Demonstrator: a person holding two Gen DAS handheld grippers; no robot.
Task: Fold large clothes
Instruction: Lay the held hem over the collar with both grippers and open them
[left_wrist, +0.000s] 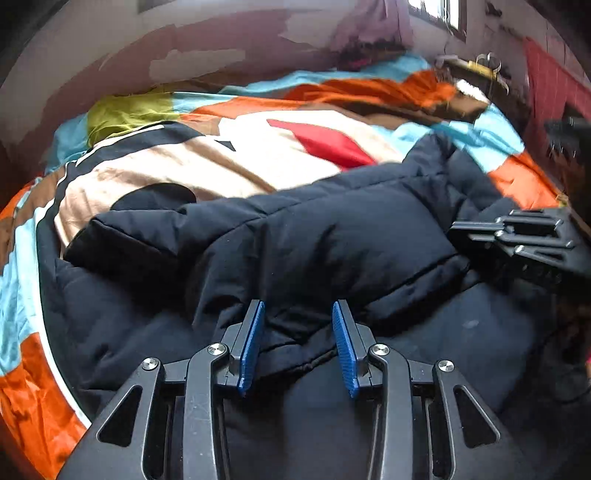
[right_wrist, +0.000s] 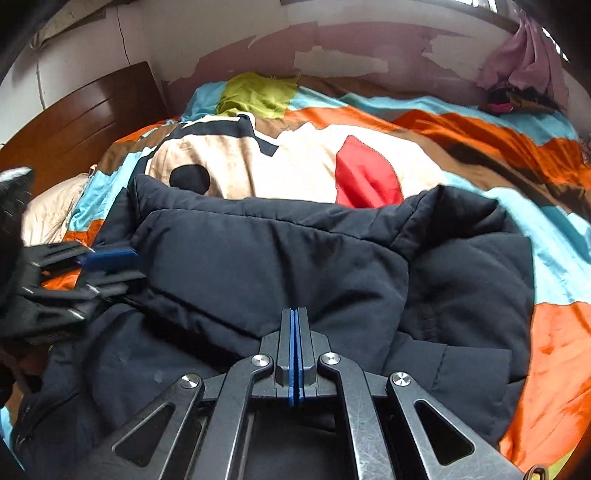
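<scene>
While the dark padded jacket (left_wrist: 332, 236) is lying across the near part of the bed, on top of the colourful patchwork quilt (left_wrist: 207, 162), you are sitting somewhere in the middle of the fold, not at its end. One padded panel is already lying doubled over the body of the garment, forming a thick ridge running across both views, so at least one fold is looking done. Your left gripper (left_wrist: 298, 345) is hanging just over the jacket with its blue pads (left_wrist: 251, 343) standing partly apart; a hem edge is running between them, but the pads are not pressing on it, so it is holding nothing. Your right gripper (right_wrist: 296, 354) is pointing down at the cloth with its jaws fully together, and no fabric is showing between them, so it is gripping nothing either. Toward the right side of the right wrist view, a sleeve or side panel (right_wrist: 469, 280) is still spreading loose toward the quilt, and the near edge is bunching unevenly. Judging from this, you are still needing to bring that loose side in and then double the whole bundle into a compact shape.
</scene>
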